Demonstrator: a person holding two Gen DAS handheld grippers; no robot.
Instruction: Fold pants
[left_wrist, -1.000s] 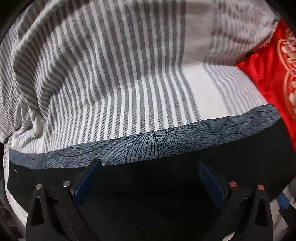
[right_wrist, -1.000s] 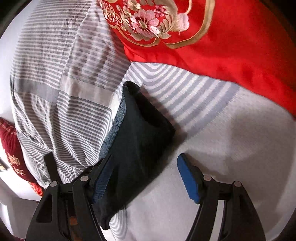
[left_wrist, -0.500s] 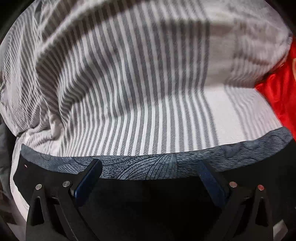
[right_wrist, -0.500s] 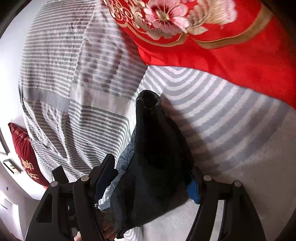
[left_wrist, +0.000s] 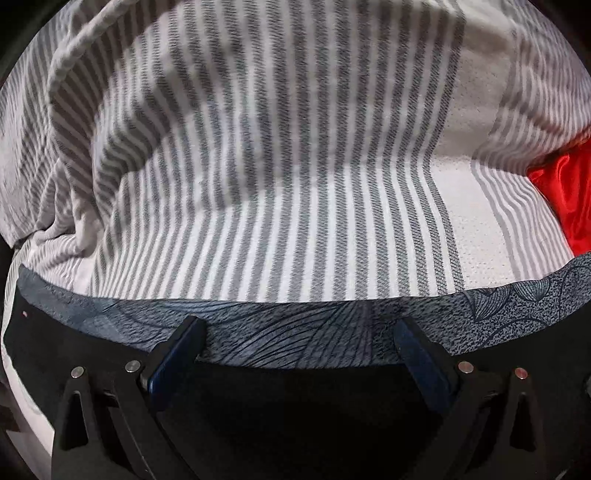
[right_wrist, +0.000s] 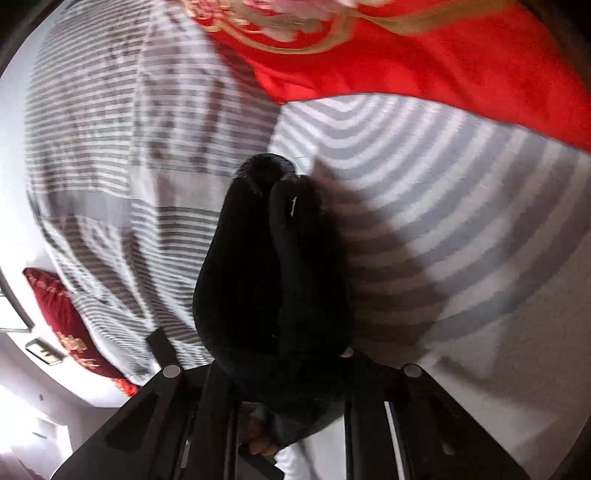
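Right gripper (right_wrist: 280, 369) jaws have just been closing on the dark pants (right_wrist: 273, 266) end on the bed (right_wrist: 424, 192); left gripper (left_wrist: 299, 354) jaws wide over the patterned waistband, should clamp before lifting evenly.

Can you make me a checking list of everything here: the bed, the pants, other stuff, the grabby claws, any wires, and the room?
Surface: striped bedsheet, grey and white, rumpled.
Job's things: dark pants, bunched; patterned band lies flat.
Clutter: red embroidered quilt; red cushion.
Grippers: left gripper open over the band; right gripper just closed, pinching the pants.
Cables: nothing seen.
Surroundings: white wall, blurred.
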